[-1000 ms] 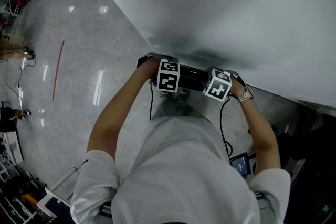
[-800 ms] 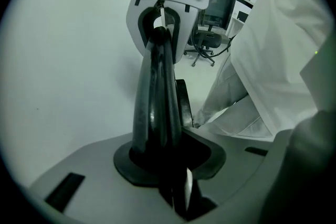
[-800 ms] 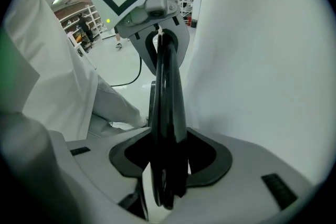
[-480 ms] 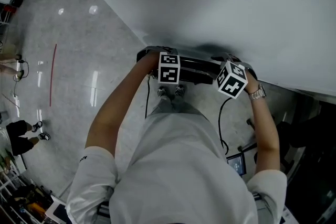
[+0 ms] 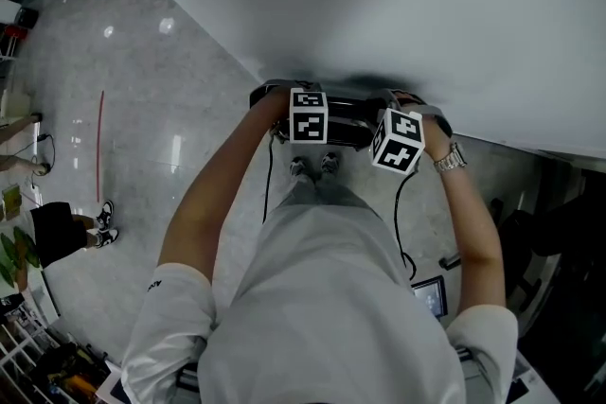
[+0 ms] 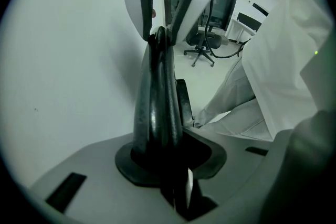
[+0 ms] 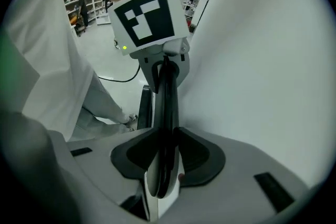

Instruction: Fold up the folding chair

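Note:
In the head view the black folding chair [image 5: 348, 126] shows as a narrow dark bar, seen from above, right against the white wall [image 5: 398, 5]. My left gripper [image 5: 305, 120] and right gripper [image 5: 396, 139] both sit on its top edge, a short way apart, pointing steeply down. In the left gripper view the chair's black edge [image 6: 157, 86] fills the gap in my left gripper [image 6: 160, 157] and runs up to the right gripper [image 6: 167, 2]. My right gripper [image 7: 163, 160] has the thin chair edge [image 7: 167, 97] between its closing jaws.
Grey glossy floor [image 5: 142, 137] spreads to the left, with a red line [image 5: 98, 147] and a bystander's legs [image 5: 66, 227]. My shoes [image 5: 311, 166] stand just behind the chair. A tablet [image 5: 431, 296] and cables lie at the right. An office chair [image 6: 202, 42] stands further off.
The chair and both grippers have shifted a little toward the white wall. The right gripper swung out to the right, then came back closer to the left one.

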